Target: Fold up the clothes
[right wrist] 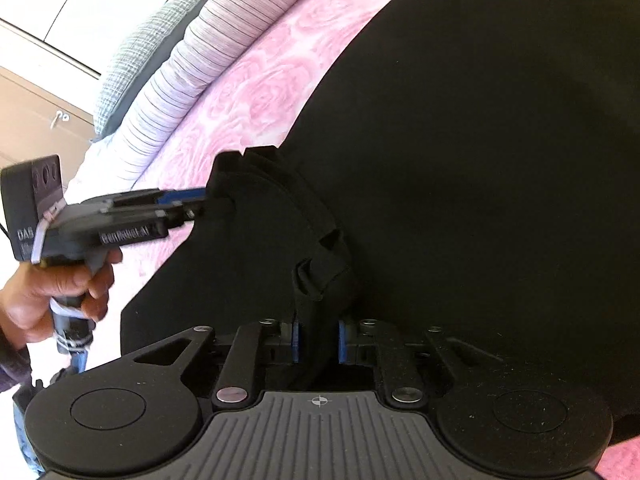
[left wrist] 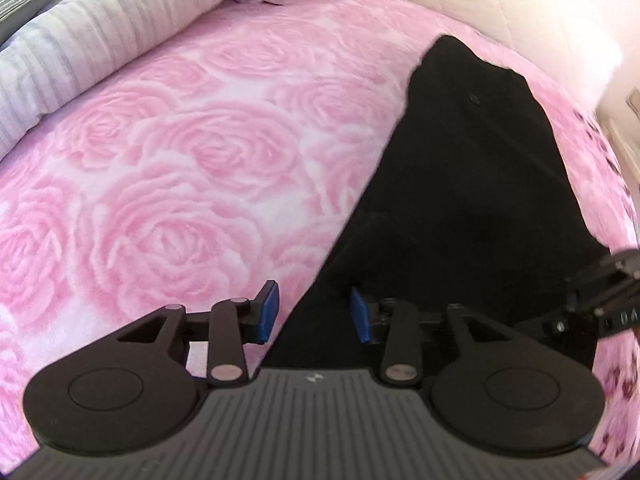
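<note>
The right gripper (right wrist: 318,340) has its blue-padded jaws pinched on a raised fold at the near edge of the black fabric garment (right wrist: 460,160), the cloth bunching up between the pads. The left gripper (left wrist: 314,312) holds its jaws wide apart, the left pad over pink bedding and the right pad over the garment's left edge; seen from the right wrist, its blue tips (right wrist: 188,196) sit against a lifted corner of the cloth at the garment's left side, and whether they touch it cannot be told. A bare hand (right wrist: 60,292) grips that tool's handle at the left. The garment lies spread on the bed, on a pink rose-patterned fleece blanket (left wrist: 180,168), stretching from the near edge toward the far right, with a small dark button (left wrist: 474,99) showing near its far end. A rolled white striped quilt (left wrist: 80,48) lies along the far left of the bed, with a grey checked pillow (right wrist: 156,40) beyond it.
</note>
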A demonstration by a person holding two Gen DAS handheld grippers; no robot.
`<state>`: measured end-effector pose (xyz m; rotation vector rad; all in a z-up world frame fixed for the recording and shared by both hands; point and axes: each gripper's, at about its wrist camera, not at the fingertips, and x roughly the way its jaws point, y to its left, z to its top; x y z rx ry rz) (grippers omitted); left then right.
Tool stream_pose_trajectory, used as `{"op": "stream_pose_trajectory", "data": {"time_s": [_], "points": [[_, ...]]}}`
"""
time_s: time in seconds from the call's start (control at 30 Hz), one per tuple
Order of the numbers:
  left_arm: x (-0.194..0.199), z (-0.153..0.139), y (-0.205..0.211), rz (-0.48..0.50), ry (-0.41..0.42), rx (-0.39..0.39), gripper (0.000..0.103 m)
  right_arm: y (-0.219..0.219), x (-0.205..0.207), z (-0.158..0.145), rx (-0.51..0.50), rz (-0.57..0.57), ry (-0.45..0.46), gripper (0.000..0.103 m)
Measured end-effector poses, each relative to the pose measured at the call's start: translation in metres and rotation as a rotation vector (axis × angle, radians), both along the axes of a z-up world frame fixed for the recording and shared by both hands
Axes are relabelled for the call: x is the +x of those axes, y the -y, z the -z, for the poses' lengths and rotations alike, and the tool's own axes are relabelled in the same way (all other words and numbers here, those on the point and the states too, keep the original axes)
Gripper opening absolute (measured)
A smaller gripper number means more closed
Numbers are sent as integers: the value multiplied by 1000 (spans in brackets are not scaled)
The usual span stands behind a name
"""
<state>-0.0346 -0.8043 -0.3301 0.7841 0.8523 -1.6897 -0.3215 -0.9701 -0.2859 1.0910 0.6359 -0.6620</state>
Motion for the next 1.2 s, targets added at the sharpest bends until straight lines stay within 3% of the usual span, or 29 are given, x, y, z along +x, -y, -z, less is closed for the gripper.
{"op": "stream_pose_trajectory", "data": {"time_s": [0.2,0.33,0.37,0.4,0.47,0.53,0.6,0.7,0.83,0.93,1.0,1.07,1.2], "points": [[6,12,17,-79,16,41,39,-25,0,-3,-12,75,-25,19],[6,11,17,-68,39,6,39,-36,0,-11,-59,81,-65,20],[10,3,12,-79,35,-16,36,-41,1,-17,-89,77,-95,28],[15,-8,4,-89,33,-41,35,-47,3,-23,-123,75,-128,44],[27,-30,-16,-95,57,-75,35,-63,12,-39,-213,76,-206,62],[43,-52,-41,-67,123,-106,35,-86,28,-54,-279,28,-241,62],[55,-69,-77,11,227,-130,36,-116,49,-64,-333,-57,-246,62],[61,-76,-137,205,421,-156,43,-179,90,-68,-417,-231,-254,62],[55,-40,-229,542,664,-192,46,-291,156,-51,-623,-527,-324,62],[49,4,-280,779,815,-258,49,-355,210,-34,-761,-702,-378,62],[45,28,-293,854,873,-311,52,-393,236,-16,-829,-793,-424,62],[42,47,-294,874,935,-373,52,-425,233,-2,-899,-830,-472,62],[42,65,-281,881,1032,-483,48,-440,251,39,-1078,-841,-668,62]]}}
